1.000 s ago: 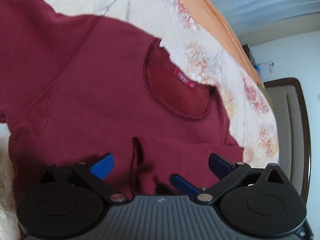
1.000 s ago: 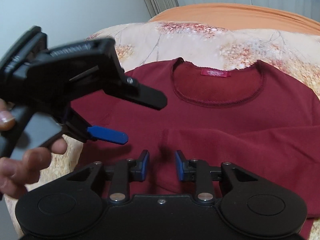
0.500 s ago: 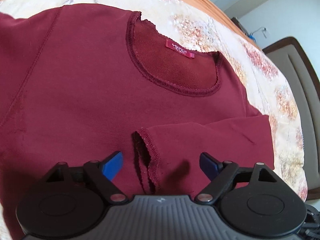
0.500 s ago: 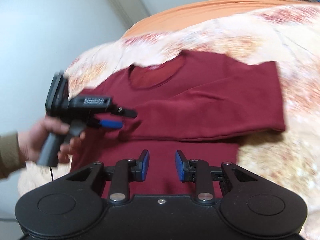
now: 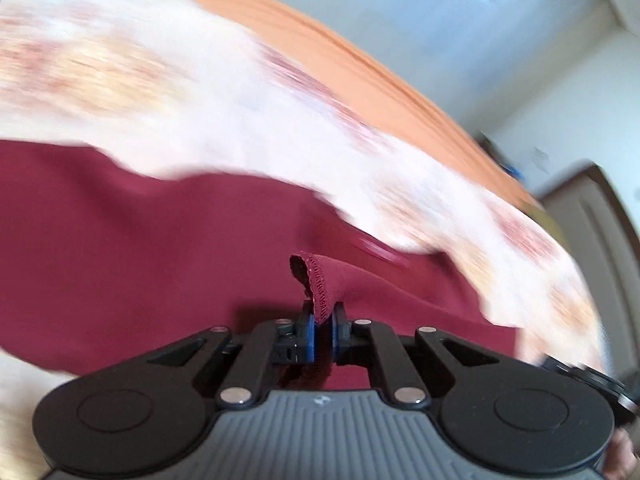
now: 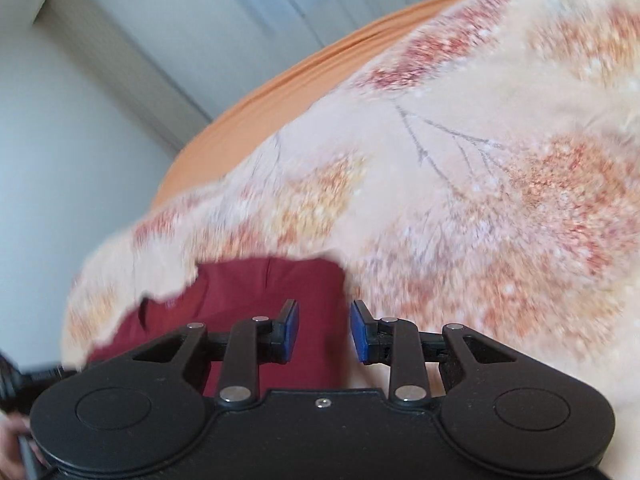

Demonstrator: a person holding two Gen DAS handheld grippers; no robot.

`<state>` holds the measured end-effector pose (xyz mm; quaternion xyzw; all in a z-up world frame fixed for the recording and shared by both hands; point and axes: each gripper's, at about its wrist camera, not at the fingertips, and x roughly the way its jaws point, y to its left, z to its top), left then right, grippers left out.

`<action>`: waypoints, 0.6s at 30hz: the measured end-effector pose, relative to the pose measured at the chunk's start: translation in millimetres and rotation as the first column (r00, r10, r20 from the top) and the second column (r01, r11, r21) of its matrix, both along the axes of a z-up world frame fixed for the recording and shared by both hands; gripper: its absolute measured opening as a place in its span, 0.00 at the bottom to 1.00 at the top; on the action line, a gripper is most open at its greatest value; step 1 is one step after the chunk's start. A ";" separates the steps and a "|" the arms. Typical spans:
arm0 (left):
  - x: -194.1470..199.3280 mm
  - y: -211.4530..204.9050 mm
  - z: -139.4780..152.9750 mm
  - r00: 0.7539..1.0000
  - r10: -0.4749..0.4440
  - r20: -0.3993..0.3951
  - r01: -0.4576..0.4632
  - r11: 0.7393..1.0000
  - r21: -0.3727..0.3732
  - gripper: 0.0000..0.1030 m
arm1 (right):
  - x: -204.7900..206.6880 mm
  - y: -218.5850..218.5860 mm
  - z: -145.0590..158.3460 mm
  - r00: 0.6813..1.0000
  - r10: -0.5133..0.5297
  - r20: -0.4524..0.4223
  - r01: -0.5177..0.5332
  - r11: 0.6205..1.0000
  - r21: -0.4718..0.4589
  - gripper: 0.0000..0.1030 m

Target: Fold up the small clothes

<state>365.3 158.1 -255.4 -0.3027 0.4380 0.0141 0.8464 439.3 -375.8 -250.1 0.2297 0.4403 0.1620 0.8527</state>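
A dark red long-sleeved shirt (image 5: 140, 240) lies spread on a floral bedspread (image 5: 200, 120). My left gripper (image 5: 323, 320) is shut on the stitched cuff (image 5: 316, 280) of the sleeve that lies folded across the shirt's front, and the cuff stands up between the blue pads. In the right wrist view only a corner of the shirt (image 6: 272, 292) shows. My right gripper (image 6: 325, 314) hangs over that corner's right edge, its jaws a little apart and nothing pinched. Both views are blurred by motion.
The bedspread (image 6: 460, 160) fills the space to the right of the shirt. An orange sheet (image 5: 380, 92) runs along the far side of the bed. A brown padded headboard (image 5: 600, 220) stands at the right. Pale walls and a curtain (image 6: 240, 20) lie behind.
The left gripper's jaws closed on the sleeve cuff and lifted it slightly. The right gripper swung right, off the shirt's middle to its right edge, and rolled.
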 end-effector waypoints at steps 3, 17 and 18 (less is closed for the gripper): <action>3.6 22.4 -11.2 0.996 0.024 -0.088 -0.021 0.999 0.039 0.07 | 16.4 4.8 -14.3 0.999 -0.001 -0.040 0.003 0.999 0.052 0.31; -8.4 44.7 -21.9 0.988 0.061 -0.138 -0.050 0.995 0.084 0.07 | 66.7 48.1 -68.5 0.986 0.060 -0.155 -0.026 0.977 0.212 0.08; -8.2 44.2 -19.5 0.989 0.062 -0.131 -0.050 0.994 0.095 0.07 | 67.6 47.2 -62.4 0.988 0.076 -0.132 -0.045 0.973 0.226 0.05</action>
